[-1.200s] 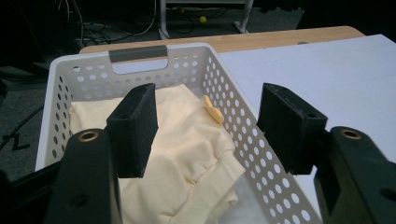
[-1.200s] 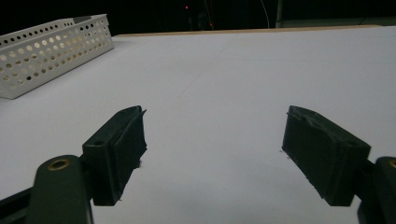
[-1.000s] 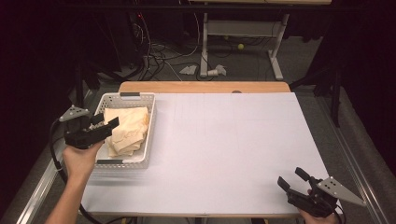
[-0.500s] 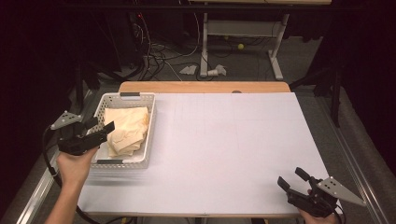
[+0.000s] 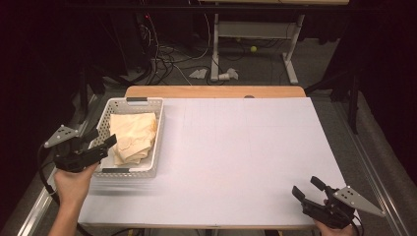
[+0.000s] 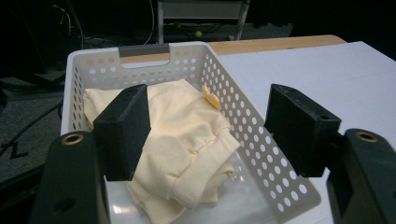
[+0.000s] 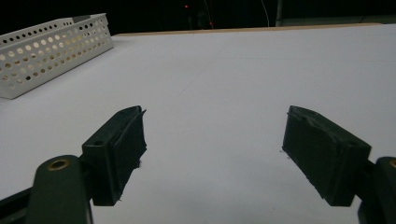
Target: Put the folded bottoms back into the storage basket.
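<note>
Here the folded cream garment [image 5: 133, 136] lies in the white basket [image 5: 158, 147] at the table's left, its long axis running along the basket toward the far handle. The left gripper [image 5: 101, 142] has just been opening, nothing between its jaws, and the right gripper [image 5: 309, 189] waits agape near the front edge. A jaw might catch the basket's perforated wall.

i pull the left claw [image 5: 103, 140] back off the folded cream garment [image 5: 133, 136], out toward the near left corner of the white basket [image 5: 129, 171]. a second ago it hung over the cloth inside the basket; now it sits at the basket's outer wall, a little lower. its jaws have just been opening and stand wide, with nothing gripped between them.
</note>
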A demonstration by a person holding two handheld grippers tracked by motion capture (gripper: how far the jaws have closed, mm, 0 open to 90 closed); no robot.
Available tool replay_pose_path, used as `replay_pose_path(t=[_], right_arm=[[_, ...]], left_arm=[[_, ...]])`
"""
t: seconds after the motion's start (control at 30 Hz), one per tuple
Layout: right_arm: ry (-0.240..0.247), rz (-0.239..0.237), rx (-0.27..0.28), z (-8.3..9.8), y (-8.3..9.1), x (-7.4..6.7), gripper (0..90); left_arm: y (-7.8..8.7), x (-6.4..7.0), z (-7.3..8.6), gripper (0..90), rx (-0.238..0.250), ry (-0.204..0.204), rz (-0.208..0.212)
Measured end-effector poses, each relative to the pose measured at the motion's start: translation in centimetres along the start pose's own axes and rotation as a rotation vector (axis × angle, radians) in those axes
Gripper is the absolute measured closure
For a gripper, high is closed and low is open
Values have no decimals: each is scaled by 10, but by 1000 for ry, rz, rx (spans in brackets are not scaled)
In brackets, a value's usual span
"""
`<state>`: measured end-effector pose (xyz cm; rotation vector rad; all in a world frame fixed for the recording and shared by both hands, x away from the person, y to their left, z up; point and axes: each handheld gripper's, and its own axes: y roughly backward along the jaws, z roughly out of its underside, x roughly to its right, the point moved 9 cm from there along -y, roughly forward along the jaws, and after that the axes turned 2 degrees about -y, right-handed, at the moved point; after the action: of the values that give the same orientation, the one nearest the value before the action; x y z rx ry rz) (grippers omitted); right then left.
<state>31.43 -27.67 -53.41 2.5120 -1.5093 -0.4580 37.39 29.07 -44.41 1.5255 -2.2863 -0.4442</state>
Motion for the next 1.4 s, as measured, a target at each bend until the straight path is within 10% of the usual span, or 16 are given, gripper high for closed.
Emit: replay_pose_path(t=[1.4], right_arm=[[3, -1, -5, 1, 0, -1, 216]], left_arm=[[12, 13, 52, 275, -4, -24, 28]])
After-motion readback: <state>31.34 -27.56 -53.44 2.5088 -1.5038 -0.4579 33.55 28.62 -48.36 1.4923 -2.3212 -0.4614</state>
